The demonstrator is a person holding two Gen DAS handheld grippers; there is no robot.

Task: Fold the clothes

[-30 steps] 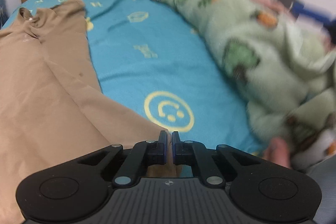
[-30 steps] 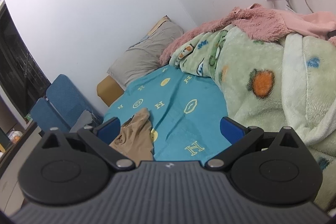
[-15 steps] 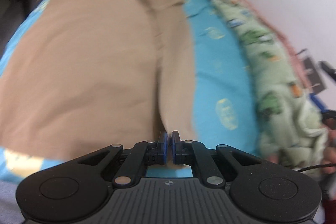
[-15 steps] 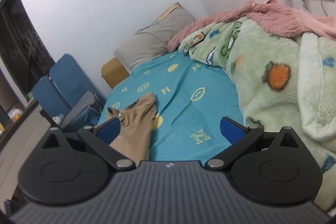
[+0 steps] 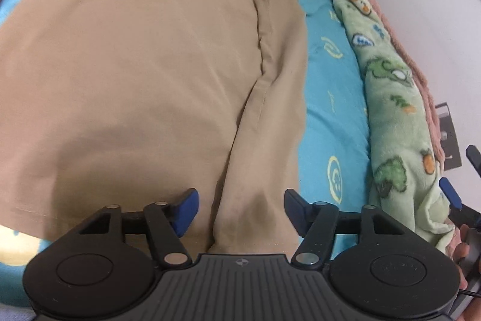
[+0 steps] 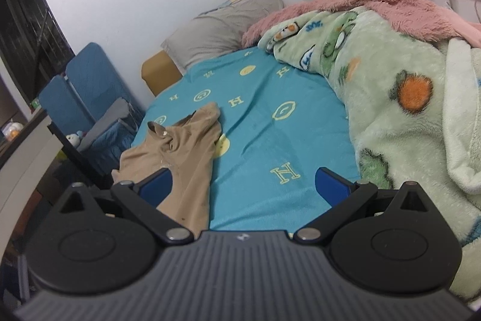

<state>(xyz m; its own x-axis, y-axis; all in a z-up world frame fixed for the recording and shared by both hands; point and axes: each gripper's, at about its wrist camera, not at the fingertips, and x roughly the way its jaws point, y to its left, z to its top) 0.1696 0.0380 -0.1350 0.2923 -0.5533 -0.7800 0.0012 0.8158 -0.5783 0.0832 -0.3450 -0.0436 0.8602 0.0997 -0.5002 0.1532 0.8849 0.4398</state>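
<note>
Tan cloth is lying spread along the left side of the bed: the garment (image 5: 135,65), flat on the sheet (image 5: 330,116), with one long flap folded in along its right edge. A second ago the left gripper (image 5: 240,208) was pinching that edge with its fingers together; now its fingers are standing wide apart, one on each side of the flap's near end, and nothing is between them. So the flap is being let go just now. I judge that the first lengthwise fold is laid down and the cloth is resting on its own, with the other side and the crosswise fold yet to come.

The right gripper (image 6: 243,185) is hovering above the sheet, beside the garment's right edge, with its fingers also spread and holding nothing. It has been open for the whole last second and is taking no part yet.

Around them, a green blanket (image 6: 405,110) is heaped along the right side of the bed, with a pink blanket (image 6: 375,5) behind it against the wall. A grey pillow (image 6: 222,26) is sitting at the head. A blue chair (image 6: 81,86) is standing off the bed's left side. The green blanket is crowding the bare sheet on the right, so there is little spare room on that side. The seam along the fold is looking slightly puckered and may want smoothing.
</note>
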